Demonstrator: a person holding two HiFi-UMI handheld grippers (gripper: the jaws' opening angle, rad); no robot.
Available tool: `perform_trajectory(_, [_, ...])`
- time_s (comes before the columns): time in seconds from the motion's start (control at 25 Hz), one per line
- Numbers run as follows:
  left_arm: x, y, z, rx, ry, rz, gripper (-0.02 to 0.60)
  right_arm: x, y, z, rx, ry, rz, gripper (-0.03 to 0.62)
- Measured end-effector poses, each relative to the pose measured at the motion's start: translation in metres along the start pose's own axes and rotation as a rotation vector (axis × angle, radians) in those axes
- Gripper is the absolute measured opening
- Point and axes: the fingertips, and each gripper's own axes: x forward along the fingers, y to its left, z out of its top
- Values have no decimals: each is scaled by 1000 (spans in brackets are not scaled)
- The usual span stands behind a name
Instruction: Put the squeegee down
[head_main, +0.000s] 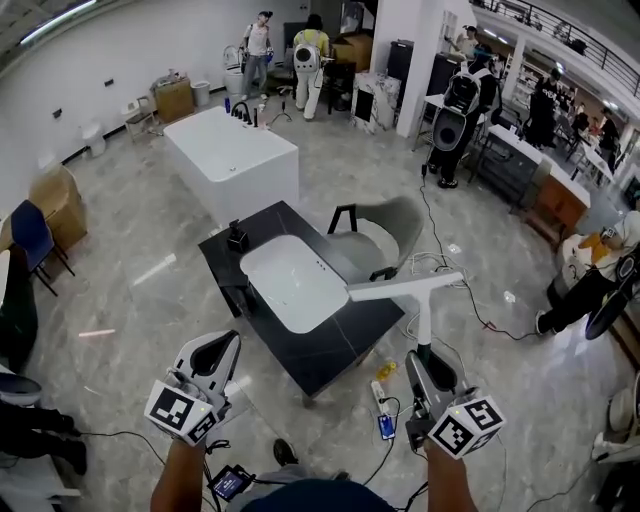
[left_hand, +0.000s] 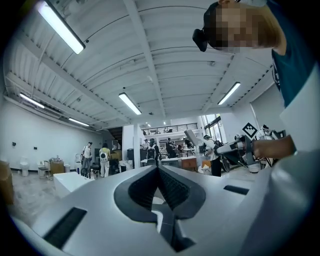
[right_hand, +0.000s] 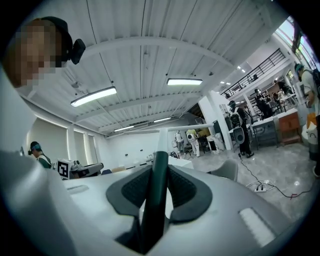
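Note:
The squeegee (head_main: 406, 288) has a white T-shaped blade on a white stem and a dark grip. My right gripper (head_main: 430, 360) is shut on that dark grip (right_hand: 158, 186), and the blade (right_hand: 165, 131) stands straight ahead of the jaws. In the head view the blade hangs over the near right corner of the black table (head_main: 345, 335) with a white sink basin (head_main: 292, 282). My left gripper (head_main: 222, 348) is at the lower left, near the table's front corner, its pads (left_hand: 169, 186) meeting at the tips with nothing between them.
A grey chair (head_main: 388, 228) stands behind the table's right side. A white bathtub (head_main: 232, 158) lies further back. Cables and a power strip (head_main: 380, 396) lie on the floor between my hands. Several people stand at the back and right, and a blue chair (head_main: 32, 236) is at the left.

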Motion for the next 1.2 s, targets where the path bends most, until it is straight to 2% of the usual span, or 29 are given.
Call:
perform_trajectory(0.32, [11,64,-6,-12,-29,-49,6,50,30,0,-25,-21,-44,101])
perform_trajectory(0.64, [13,102,-12,-37,-49,-67,6,85,48,-4,-46,-9,-61,101])
perform_trajectory(0.92, [22,130,-19,-36,-31,-41,6,127,41,-2,-49,5,-33,101])
perform_trajectory(1.2, [38,160,-22,-28,-8,48,6,186,18,1,-41,29,46,101])
